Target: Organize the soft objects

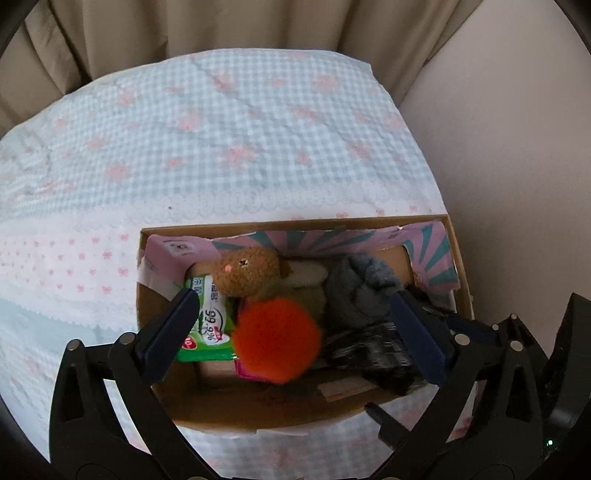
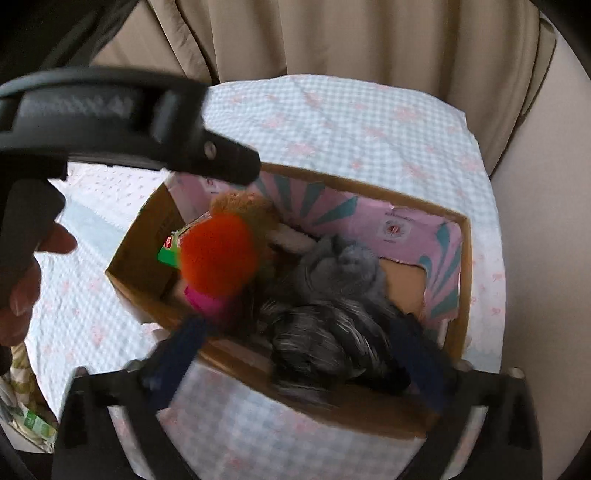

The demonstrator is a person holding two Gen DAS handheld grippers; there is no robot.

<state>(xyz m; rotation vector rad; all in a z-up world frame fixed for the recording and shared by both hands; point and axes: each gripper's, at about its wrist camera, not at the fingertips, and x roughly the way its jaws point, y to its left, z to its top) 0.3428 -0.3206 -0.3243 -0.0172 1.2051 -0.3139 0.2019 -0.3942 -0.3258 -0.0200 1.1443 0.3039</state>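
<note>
Cardboard box (image 1: 295, 410) is sitting right under both grippers, lined inside with pink-and-teal printed paper, and packed with soft stuff: an orange pom-pom (image 1: 276, 339) lying between the left gripper (image 1: 293, 334) fingers with neither pad touching it, a brown knitted plush (image 1: 248, 271) just beyond it, a grey rolled cloth (image 1: 356, 291) toward the right finger, a green wipes pack (image 1: 210, 325) by the left finger. The left gripper is standing wide open, gripping nothing. The right gripper (image 2: 295, 363) is also spread wide (blurry in its own view), straddling a black-and-grey furry piece (image 2: 325, 347) at the box's near edge, pads not pressing it. A hand (image 2: 22, 280) is showing far left of the right gripper. Box is resting on a blue gingham bedspread (image 1: 221, 140) with pink flowers; beige curtains (image 1: 184, 26) are hanging beyond, a plain wall (image 1: 509, 147) off right.
</note>
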